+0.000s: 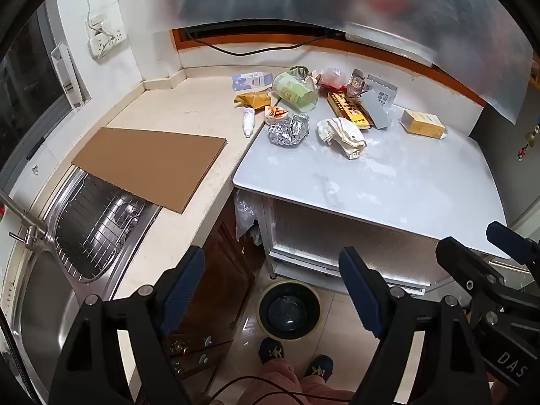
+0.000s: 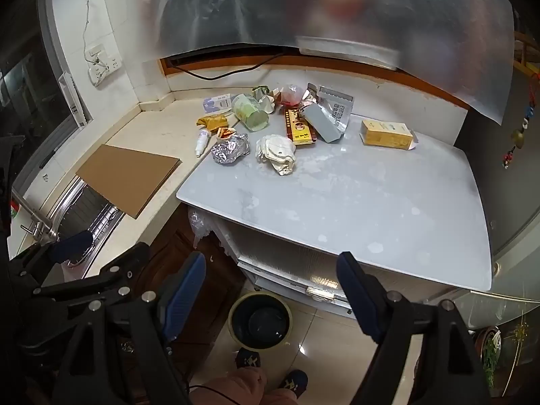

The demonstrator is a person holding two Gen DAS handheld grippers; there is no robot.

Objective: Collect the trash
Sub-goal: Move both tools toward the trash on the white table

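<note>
Both the left gripper (image 1: 271,290) and right gripper (image 2: 271,292) hung wide open and empty, near the floor bin (image 2: 260,319), with trash piled at the white table's (image 2: 371,202) far-left end.

White table (image 2: 371,209): foil ball (image 2: 230,150), crumpled paper (image 2: 276,153), yellow box (image 2: 387,134), green cup (image 2: 250,112) clustered at far edge.

Silver foil ball (image 1: 289,130), yellow box (image 1: 422,124), brown cardboard (image 1: 152,165)
</note>
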